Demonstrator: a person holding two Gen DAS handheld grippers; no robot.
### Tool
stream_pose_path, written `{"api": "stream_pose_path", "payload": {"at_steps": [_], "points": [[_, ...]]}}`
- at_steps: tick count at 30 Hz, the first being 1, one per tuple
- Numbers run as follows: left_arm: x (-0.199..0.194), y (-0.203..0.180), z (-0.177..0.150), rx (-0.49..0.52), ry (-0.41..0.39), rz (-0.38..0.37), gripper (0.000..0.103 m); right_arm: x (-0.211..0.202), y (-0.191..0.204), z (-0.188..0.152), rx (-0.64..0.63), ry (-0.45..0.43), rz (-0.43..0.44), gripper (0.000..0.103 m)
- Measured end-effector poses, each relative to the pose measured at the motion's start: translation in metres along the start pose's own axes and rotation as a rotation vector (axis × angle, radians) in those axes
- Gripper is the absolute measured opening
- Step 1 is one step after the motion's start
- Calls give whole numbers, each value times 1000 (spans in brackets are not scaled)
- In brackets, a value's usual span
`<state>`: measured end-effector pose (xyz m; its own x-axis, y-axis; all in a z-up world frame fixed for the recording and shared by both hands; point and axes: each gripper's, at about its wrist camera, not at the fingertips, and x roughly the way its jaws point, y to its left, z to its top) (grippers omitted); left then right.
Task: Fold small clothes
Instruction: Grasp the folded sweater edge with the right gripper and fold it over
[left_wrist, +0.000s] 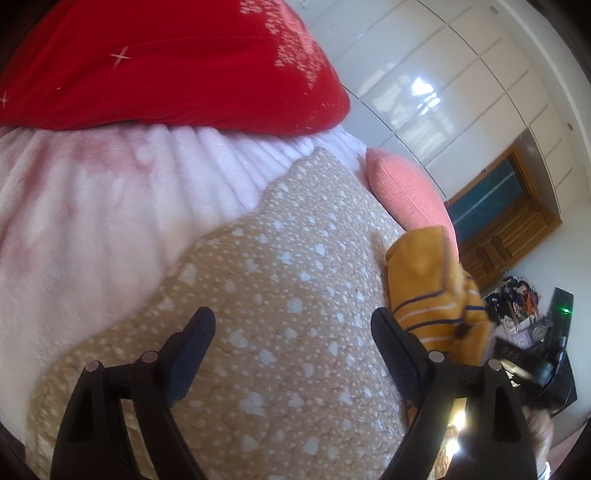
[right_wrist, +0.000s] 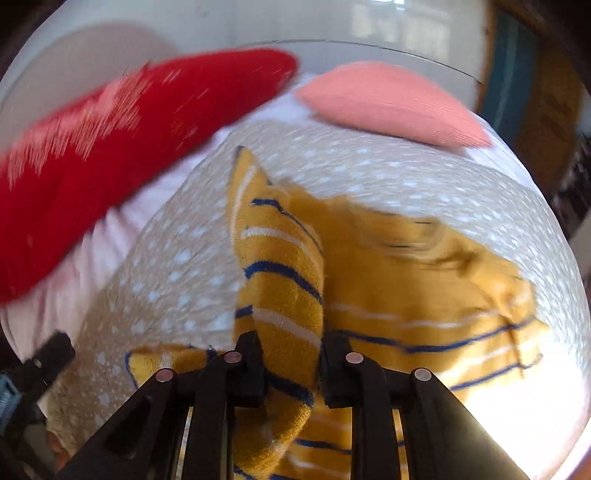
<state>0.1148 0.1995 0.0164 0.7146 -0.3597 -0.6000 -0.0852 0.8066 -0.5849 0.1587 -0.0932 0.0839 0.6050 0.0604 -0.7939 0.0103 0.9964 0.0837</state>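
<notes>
Over on the left a big red pillow (left_wrist: 177, 62) with pale cross-shaped marks lies at the head of the bed, resting on a fluffy pink-and-white blanket (left_wrist: 92, 206). Next to that blanket, toward the middle, a tan cover (left_wrist: 280, 314) dotted with small white hearts is spread over the bed. The left hand-held gripper (left_wrist: 293, 325) hovers above this cover with its two black fingers (left_wrist: 195, 332) standing wide apart and nothing between them (only the heart-patterned fabric shows in the gap).

Further right, a salmon-pink ribbed cushion (left_wrist: 410, 192) lies near the far edge of the bed, beyond the tan cover. Nearer than it comes the garment: a small mustard-yellow top with navy and white stripes (right_wrist: 424, 288), lying rumpled on the tan cover. From the left wrist view its bunched edge sits just beside the right-hand finger of the left hand-held gripper.

The right hand-held gripper (right_wrist: 291, 350) is clamped on the garment: a rolled fold of the striped cloth is squeezed between its black fingers (right_wrist: 251, 354) and rises away from them, while the rest of the top spreads out flat to the right. This view is smeared with motion blur, so the fine detail of the cloth is hard to make out.

At the far right, glossy white wardrobe doors (left_wrist: 461, 92) line the wall, with a wooden cabinet (left_wrist: 509, 229) below
</notes>
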Motion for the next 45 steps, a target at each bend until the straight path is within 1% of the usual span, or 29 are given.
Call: {"api": "stream_pose_path", "payload": {"at_steps": [2,4,5,7,9,10,12,13,14,16,18,19,21,22,24,25,28,29,30,31,33,34,36,37,39,42,43,44,45], "points": [[6,-9,-4,25,21,-2,85,-16,-56,2,109,-27,-20,20],[9,-15,-8,44,31,-6,85,-26,-115,-3,235,-44,-49,21],[10,-19,-9,56,32,-4,85,-29,-145,-11,301,-49,-61,21],[13,-26,-12,75,34,-3,85,-28,-189,-30,395,-30,-70,21],[16,-30,-14,85,39,0,85,-20,-221,-51,464,1,-40,22],[19,-32,-16,91,43,5,85,-18,-233,-60,500,-2,-19,25],[24,-36,-20,107,57,16,85,-16,-251,-74,556,-18,21,41],[26,-37,-22,114,64,20,85,-18,-256,-78,564,-24,-1,59],[28,-39,-23,122,69,21,85,-23,-259,-82,568,-32,-25,69],[30,-44,-26,142,76,18,85,-36,-270,-85,574,-51,-45,69],[30,-48,-28,156,75,8,85,-56,-276,-80,579,-79,-125,64],[30,-52,-29,166,73,3,85,-70,-277,-75,567,-117,-144,58],[31,-59,-32,183,74,-2,85,-98,-264,-58,503,-198,-132,57],[32,-61,-34,189,78,-5,85,-108,-253,-48,460,-224,-117,56],[37,-67,-39,202,94,-10,85,-118,-226,-31,371,-243,-77,56],[39,-69,-41,210,100,-15,85,-116,-209,-25,330,-242,-55,56],[40,-77,-47,234,118,-60,85,-96,-174,-20,233,-188,24,55],[39,-80,-49,248,116,-64,85,-83,-167,-22,224,-150,41,51],[38,-83,-51,260,113,-61,85,-69,-165,-28,231,-104,37,45],[38,-85,-53,270,112,-57,85,-53,-170,-36,252,-40,17,32],[39,-89,-56,284,119,-64,85,-27,-194,-68,344,58,-4,23],[40,-92,-58,290,129,-72,85,-20,-207,-88,391,77,23,16],[43,-96,-61,291,153,-100,86,-22,-228,-116,444,40,97,16],[46,-99,-63,287,175,-125,87,-26,-233,-122,466,40,104,16],[54,-105,-70,275,236,-184,89,-29,-242,-128,500,34,168,17],[68,-125,-78,287,305,-232,91,-33,-252,-128,553,16,237,23],[73,-133,-78,290,325,-247,91,-39,-255,-127,569,-5,251,30],[79,-142,-79,285,347,-271,94,-47,-257,-126,576,-44,271,44],[88,-151,-79,274,375,-305,97,-58,-261,-124,574,-93,281,53]]}}
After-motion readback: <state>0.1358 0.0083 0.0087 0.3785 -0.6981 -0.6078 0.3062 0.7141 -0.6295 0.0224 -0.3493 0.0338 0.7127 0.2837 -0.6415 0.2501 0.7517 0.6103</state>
